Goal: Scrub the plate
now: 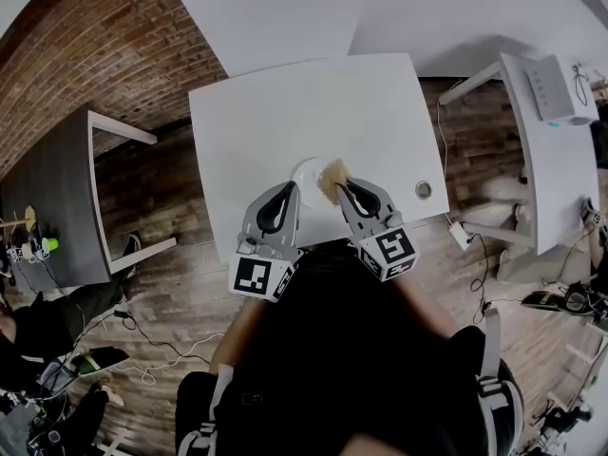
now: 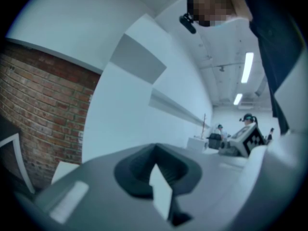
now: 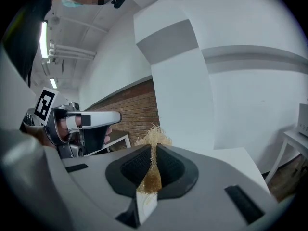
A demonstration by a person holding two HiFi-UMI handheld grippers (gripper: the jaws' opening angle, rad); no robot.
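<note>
Tan fibrous scrubber point(image 1: 332, 175) lay against the white plate point(image 1: 306, 171) on the white bench point(image 1: 256, 112) in the head view, at the right gripper's point(image 1: 344, 186) tip; the left gripper point(image 1: 286, 188) sat just beside the plate. Left gripper view: fingers point(image 2: 131, 172) pressed together, empty. Right gripper view: fingers point(image 3: 132, 167) clamped the scrubber.

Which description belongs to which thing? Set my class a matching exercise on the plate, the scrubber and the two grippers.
Things:
1. plate
2. scrubber
3. left gripper
4. right gripper

Descriptions:
A. tan and fibrous
B. jaws together, nothing between them
C. white and round, on the table
D. jaws clamped on the scrubber

Pairs: 1-C, 2-A, 3-B, 4-D
</note>
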